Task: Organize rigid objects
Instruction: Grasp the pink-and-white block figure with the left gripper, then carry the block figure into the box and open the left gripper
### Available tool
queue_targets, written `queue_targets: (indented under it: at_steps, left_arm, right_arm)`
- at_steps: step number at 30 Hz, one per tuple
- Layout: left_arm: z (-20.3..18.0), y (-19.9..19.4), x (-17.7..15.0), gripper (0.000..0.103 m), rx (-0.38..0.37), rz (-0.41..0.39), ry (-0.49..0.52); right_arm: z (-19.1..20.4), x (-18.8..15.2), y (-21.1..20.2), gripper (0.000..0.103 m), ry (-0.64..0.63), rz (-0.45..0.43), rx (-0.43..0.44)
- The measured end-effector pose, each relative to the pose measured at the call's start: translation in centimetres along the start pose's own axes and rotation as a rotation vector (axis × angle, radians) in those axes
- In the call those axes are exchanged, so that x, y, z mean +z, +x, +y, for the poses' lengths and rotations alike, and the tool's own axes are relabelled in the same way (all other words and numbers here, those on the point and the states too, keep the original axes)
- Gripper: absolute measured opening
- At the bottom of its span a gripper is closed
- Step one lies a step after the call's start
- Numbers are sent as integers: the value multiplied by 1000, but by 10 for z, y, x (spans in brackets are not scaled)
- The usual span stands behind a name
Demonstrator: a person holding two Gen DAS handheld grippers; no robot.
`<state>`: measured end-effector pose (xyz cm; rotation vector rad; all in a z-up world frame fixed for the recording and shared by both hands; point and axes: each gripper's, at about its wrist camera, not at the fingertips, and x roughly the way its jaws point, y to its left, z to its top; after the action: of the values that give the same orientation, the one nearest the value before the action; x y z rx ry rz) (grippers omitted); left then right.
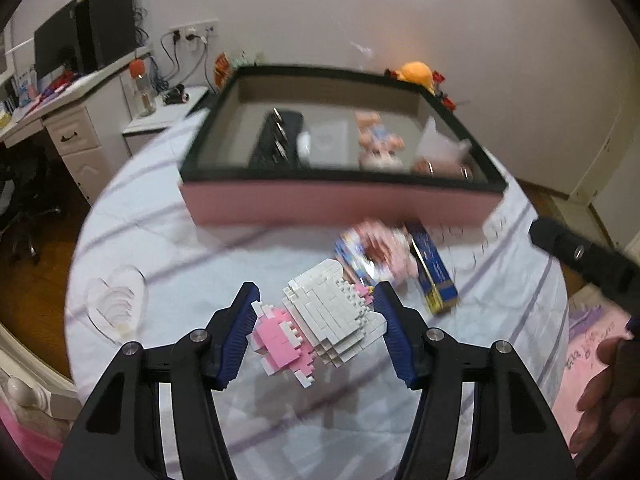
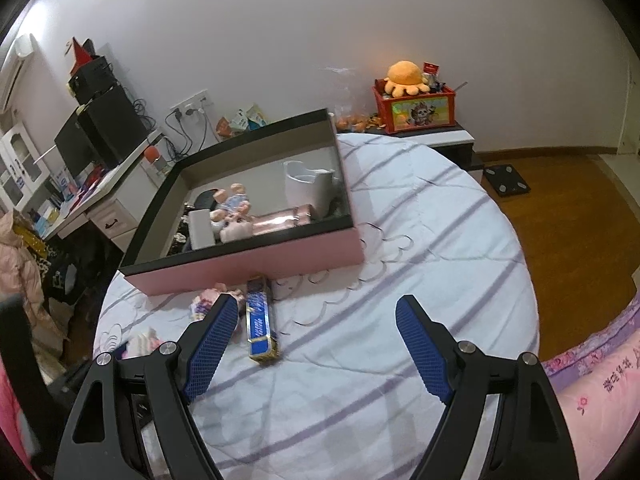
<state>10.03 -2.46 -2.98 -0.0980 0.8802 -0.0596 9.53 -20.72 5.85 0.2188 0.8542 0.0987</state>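
My left gripper is shut on a white and pink toy-brick figure and holds it above the striped bed sheet. Ahead stands a pink box with a black rim; inside are a dark case, a white card and small dolls. In front of the box lie a blue carton and a pink doll packet. My right gripper is open and empty above the sheet. The blue carton lies just right of its left finger. The pink box is further ahead.
A clear heart-shaped dish lies on the sheet at the left. A white desk with a monitor stands beyond the bed. A red toy crate with an orange plush sits on a low stand by the wall. Wooden floor lies to the right.
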Motion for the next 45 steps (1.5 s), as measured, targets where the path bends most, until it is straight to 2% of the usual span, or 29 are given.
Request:
queue_targets:
  at_steps: [6, 11, 16, 23, 28, 32, 38, 45]
  left_arm:
    - [20, -4, 40, 60, 10, -62, -23]
    - [35, 10, 78, 60, 23, -97, -36]
    - [41, 44, 103, 60, 23, -74, -24]
    - [40, 84, 113, 60, 25, -26, -1]
    - [40, 99, 114, 61, 51, -4, 17]
    - [35, 101, 114, 71, 62, 2, 32]
    - [34, 78, 114, 100, 29, -48, 21]
    - [36, 32, 104, 103, 50, -135, 18]
  right_arm:
    - [19, 16, 11, 83, -37, -5, 14]
    - [26, 33, 28, 83, -51, -1, 7]
    - [25, 50, 51, 83, -52, 12, -1]
    - [28, 70, 71, 83, -65, 15, -3]
    - [30, 72, 83, 83, -68, 32, -3]
    - [32, 71, 87, 83, -75, 42, 0]
    - [37, 71, 73, 83, -82, 20, -2]
    - [41, 65, 43, 83, -82, -26, -4]
